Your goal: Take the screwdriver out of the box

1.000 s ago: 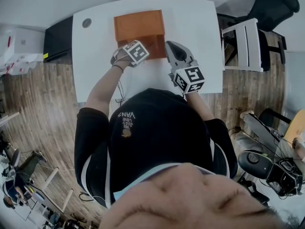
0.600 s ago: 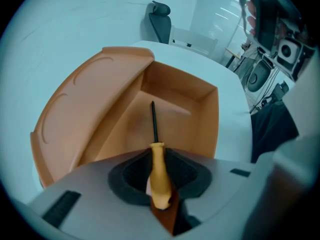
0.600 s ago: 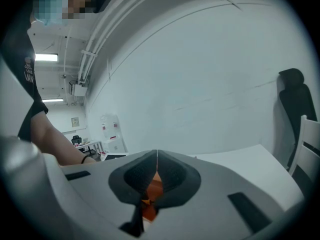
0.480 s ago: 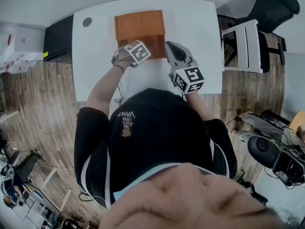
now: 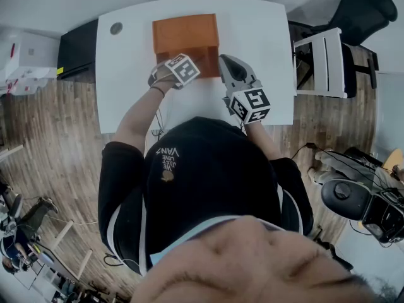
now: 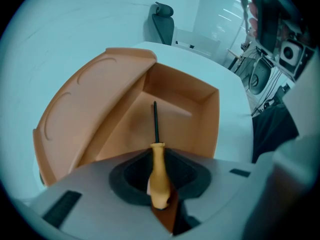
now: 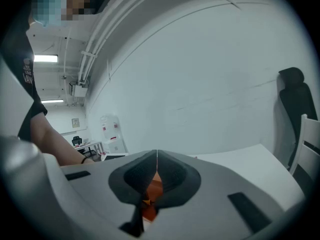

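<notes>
- The white surface [image 5: 259, 30] carries an orange box [image 5: 186, 33] with its lid [image 6: 95, 114] open. Wood floor [image 5: 63, 125] lies around the surface, and a black chair [image 5: 363, 8] stands off its far right corner.
- The left gripper [image 6: 159, 153] points down into the box. Its jaws are closing on the yellow handle of the screwdriver [image 6: 159, 176], whose shaft reaches over the box bottom.
- The right gripper [image 7: 157, 156] sits just beside the box, jaws together with nothing between them.

Office, judging by desk [image 5: 265, 36] and swivel chair [image 5: 366, 8]
</notes>
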